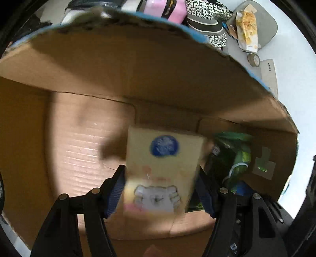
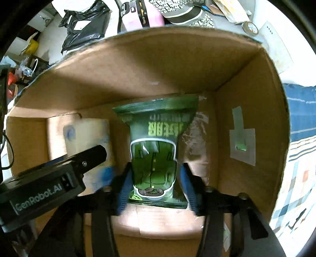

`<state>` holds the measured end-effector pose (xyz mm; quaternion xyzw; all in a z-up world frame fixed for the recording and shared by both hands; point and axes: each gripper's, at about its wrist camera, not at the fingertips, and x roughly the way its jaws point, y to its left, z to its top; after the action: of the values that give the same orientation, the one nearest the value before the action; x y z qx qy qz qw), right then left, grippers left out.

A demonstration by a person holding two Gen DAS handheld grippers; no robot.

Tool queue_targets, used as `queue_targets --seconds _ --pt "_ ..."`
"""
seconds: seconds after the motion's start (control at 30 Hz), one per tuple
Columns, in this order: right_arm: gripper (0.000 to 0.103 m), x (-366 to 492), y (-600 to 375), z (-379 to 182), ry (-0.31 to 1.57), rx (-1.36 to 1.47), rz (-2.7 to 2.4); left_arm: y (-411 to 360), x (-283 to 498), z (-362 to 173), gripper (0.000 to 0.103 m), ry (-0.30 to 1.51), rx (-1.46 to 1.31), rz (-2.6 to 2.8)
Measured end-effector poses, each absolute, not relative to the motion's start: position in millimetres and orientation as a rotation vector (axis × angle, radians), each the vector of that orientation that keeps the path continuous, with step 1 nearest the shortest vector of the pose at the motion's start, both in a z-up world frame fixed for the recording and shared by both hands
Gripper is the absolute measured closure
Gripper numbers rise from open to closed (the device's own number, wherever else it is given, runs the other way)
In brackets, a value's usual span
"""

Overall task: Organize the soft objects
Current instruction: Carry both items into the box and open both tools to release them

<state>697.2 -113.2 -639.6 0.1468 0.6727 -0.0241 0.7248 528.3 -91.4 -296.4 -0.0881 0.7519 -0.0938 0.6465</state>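
Two packs in cardboard box [image 2: 138,65] | left gripper [image 1: 161,189] jaws grip tissue pack [image 1: 162,168] | right gripper [image 2: 156,185] jaws grip green pouch [image 2: 156,146] | housing: "GenRobot.AI"

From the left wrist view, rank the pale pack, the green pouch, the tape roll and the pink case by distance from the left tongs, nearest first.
1. Pale pack: between the left tongs, inside the cardboard box.
2. Green pouch: just right, also in the box.
3. Tape roll: outside the box, upper right.
4. Pink case: beyond the far wall, top centre.
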Motion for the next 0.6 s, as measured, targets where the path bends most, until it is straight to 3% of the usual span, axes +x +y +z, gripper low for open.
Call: queue_targets --seconds 0.1,0.27,0.33,0.4,0.6 --pt "0.032 698.5 -108.5 -649.8 1.487 0.313 -0.055 -89.1 525.8 -286.3 0.015 1.677 -0.183 -0.208" --pt "0.028 691.7 -99.3 -657.9 1.493 0.307 -0.04 -82.1 517.4 -262.6 0.012 1.621 -0.142 -0.209" --pt "0.02 683.5 -89.7 -652.7 1.485 0.294 -0.037 -80.2 510.8 -251.7 0.006 1.595 -0.114 -0.206" --pt "0.003 674.0 -75.3 -647.2 1.468 0.282 -0.029 -73.0 499.9 -236.8 0.006 1.568 -0.091 -0.195" --pt "0.0 655.5 -61.9 -642.8 1.421 0.256 -0.023 -48.7 476.5 -213.9 0.005 1.479 -0.038 -0.154"
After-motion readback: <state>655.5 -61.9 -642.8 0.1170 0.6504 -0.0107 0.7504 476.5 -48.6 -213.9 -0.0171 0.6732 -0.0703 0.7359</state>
